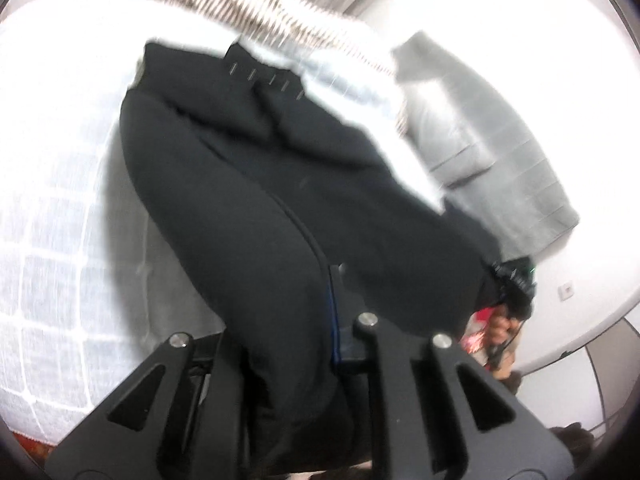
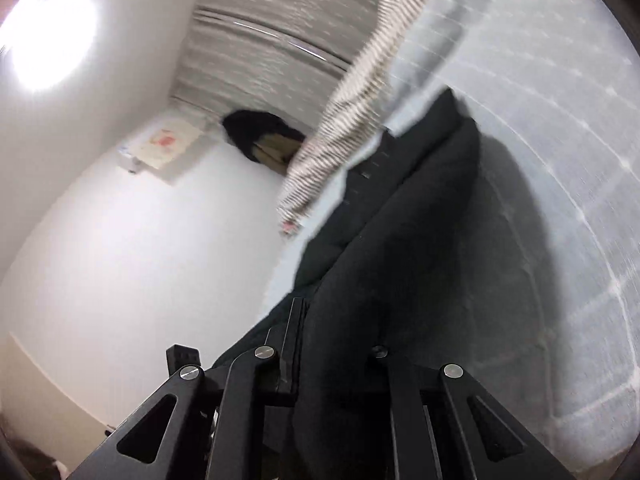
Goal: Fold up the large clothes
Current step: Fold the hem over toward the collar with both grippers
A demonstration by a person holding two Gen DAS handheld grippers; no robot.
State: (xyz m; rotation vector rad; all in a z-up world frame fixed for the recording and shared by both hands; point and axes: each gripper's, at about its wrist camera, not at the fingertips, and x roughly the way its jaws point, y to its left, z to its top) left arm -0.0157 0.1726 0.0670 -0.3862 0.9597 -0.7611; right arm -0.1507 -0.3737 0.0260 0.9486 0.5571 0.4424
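Observation:
A large black garment (image 1: pixel 280 184) with a zip line down its middle lies stretched over a white checked bed cover (image 1: pixel 52 208). My left gripper (image 1: pixel 304 344) is shut on its near edge, cloth bunched between the fingers. In the right wrist view the same black garment (image 2: pixel 404 248) runs away from my right gripper (image 2: pixel 340 360), which is shut on another part of its edge. Both views are motion-blurred.
A brown-and-white striped garment (image 1: pixel 280 12) lies across the far side of the bed, also in the right wrist view (image 2: pixel 344 120). A grey garment (image 1: pixel 492 160) lies at the right. White wall (image 2: pixel 140 240), grey curtain (image 2: pixel 272 40) and a bright lamp (image 2: pixel 52 40) stand beyond.

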